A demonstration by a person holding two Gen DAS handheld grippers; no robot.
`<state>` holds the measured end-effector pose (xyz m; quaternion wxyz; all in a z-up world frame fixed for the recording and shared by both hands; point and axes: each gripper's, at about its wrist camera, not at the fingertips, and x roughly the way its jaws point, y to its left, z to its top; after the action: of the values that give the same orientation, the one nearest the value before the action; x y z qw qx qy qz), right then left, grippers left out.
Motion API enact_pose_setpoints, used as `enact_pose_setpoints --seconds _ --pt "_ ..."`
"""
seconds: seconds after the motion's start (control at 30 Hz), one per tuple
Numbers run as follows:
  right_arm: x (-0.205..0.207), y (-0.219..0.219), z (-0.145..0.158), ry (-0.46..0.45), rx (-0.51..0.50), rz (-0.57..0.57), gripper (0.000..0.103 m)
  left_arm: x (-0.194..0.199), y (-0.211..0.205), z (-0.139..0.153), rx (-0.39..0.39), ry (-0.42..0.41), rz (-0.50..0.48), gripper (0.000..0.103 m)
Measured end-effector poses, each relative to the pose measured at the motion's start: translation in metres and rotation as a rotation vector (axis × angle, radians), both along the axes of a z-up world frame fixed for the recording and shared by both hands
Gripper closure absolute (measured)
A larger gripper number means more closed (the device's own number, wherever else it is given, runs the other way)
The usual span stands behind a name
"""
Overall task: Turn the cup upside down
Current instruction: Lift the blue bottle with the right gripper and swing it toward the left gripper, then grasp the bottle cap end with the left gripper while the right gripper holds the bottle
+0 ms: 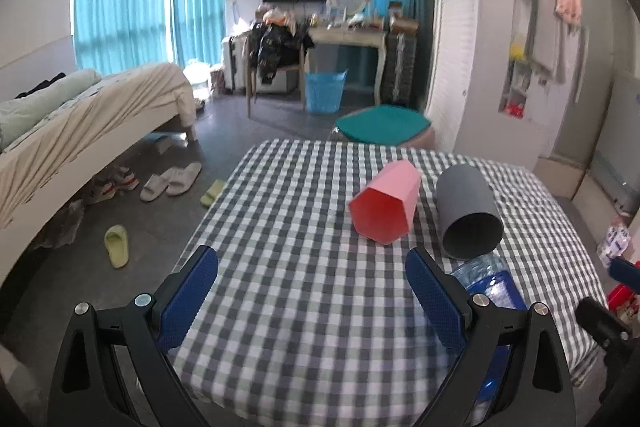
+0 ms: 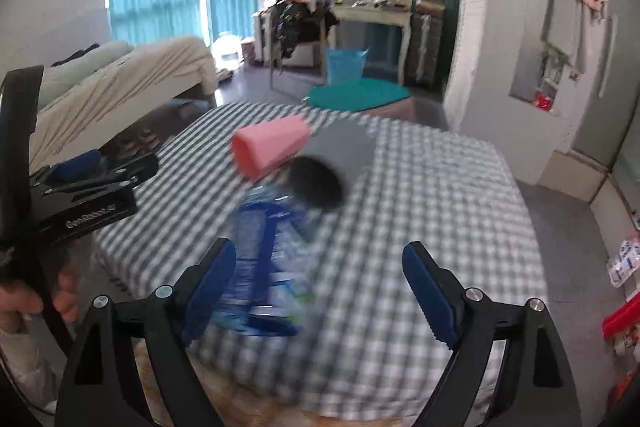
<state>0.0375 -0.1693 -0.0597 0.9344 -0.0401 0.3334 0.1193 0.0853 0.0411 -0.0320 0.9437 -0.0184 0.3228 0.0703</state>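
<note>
A pink hexagonal cup lies on its side on the checked tablecloth, its flat base turned toward me. Just right of it a grey round cup lies on its side too, open mouth facing me. My left gripper is open with nothing between its blue pads, a short way in front of the pink cup. The right wrist view is blurred; it shows the pink cup and the grey cup ahead. My right gripper is open and holds nothing.
A clear water bottle with blue label lies on the cloth before the grey cup. A teal cushioned stool stands past the table's far edge. A bed and slippers are at left. A hand holds the left gripper's body.
</note>
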Motion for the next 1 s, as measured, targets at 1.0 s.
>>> enact_pose_setpoints --seconds 1.0 --pt "0.042 -0.143 -0.029 0.085 0.142 -0.197 0.017 0.096 -0.110 -0.045 -0.127 0.557 -0.237 0.029"
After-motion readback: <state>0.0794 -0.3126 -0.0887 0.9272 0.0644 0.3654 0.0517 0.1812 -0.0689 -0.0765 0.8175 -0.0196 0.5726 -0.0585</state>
